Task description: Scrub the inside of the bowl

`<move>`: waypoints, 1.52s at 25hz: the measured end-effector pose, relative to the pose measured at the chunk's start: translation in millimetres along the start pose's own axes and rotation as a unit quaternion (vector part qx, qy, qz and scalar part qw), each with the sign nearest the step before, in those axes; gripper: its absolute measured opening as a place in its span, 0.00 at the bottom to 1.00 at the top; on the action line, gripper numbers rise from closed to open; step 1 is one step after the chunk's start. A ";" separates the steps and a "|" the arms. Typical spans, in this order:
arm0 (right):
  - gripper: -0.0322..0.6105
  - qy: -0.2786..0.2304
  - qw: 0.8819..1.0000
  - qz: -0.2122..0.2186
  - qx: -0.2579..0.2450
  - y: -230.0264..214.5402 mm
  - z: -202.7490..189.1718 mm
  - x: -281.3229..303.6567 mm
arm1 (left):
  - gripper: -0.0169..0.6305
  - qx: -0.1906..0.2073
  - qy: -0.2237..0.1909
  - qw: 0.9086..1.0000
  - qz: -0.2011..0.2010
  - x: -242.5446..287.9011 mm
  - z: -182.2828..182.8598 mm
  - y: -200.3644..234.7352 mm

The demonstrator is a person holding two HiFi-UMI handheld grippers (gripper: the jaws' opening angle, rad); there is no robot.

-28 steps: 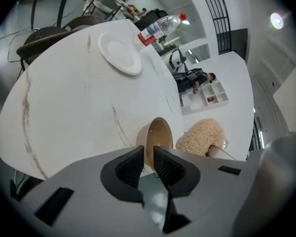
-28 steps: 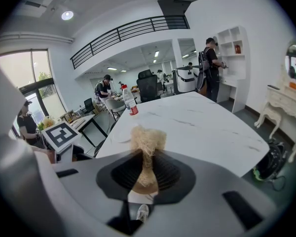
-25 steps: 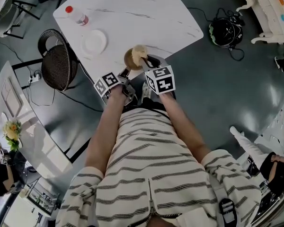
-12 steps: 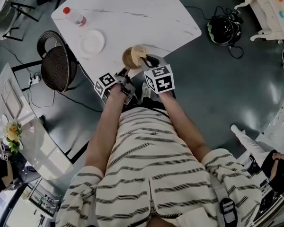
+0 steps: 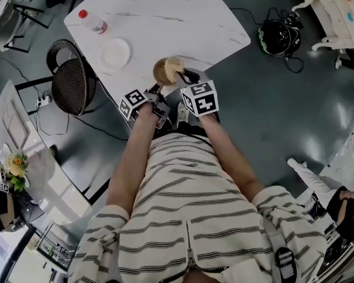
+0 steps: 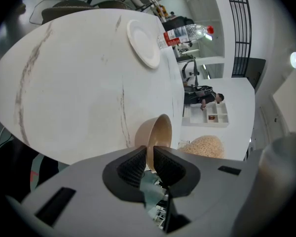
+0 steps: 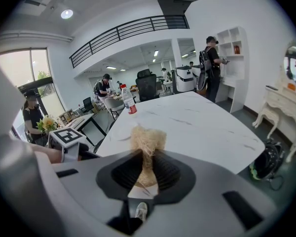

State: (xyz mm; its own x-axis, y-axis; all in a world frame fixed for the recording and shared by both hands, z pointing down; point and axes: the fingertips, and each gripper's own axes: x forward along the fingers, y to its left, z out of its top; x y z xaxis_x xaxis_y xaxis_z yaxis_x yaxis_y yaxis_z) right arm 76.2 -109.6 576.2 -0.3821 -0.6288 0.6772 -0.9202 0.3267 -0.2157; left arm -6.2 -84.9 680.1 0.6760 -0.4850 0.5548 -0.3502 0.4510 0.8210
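Over the last 1 second almost nothing has shifted. The left tongs (image 6: 149,164) stay clamped on the rim of the tan bowl (image 6: 158,132), tilted at the near edge of the desk (image 5: 165,16). The right tongs (image 7: 148,174) stay closed on the fibrous scrubber (image 7: 148,139), which sits at the bowl's mouth, so scrubbing is probably going on in small strokes.

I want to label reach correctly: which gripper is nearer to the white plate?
Left. The left gripper, shut on the rim of the bowl, is on the side toward the plate; the right gripper, holding the scrubber, is beyond the bowl.
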 end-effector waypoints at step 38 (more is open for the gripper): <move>0.16 0.043 0.999 0.010 -0.002 -0.4 -27.4 22.1 | 0.04 0.008 0.006 1.000 0.011 0.1 1.7 7.5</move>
State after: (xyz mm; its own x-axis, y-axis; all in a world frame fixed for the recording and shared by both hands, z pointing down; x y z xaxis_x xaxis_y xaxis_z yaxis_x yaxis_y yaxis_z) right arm 70.5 -104.3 610.6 -0.3922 -0.5587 0.7307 -0.9116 0.3426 -0.2273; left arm -9.8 -82.9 686.6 0.6759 -0.4654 0.5715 -0.3761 0.4491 0.8105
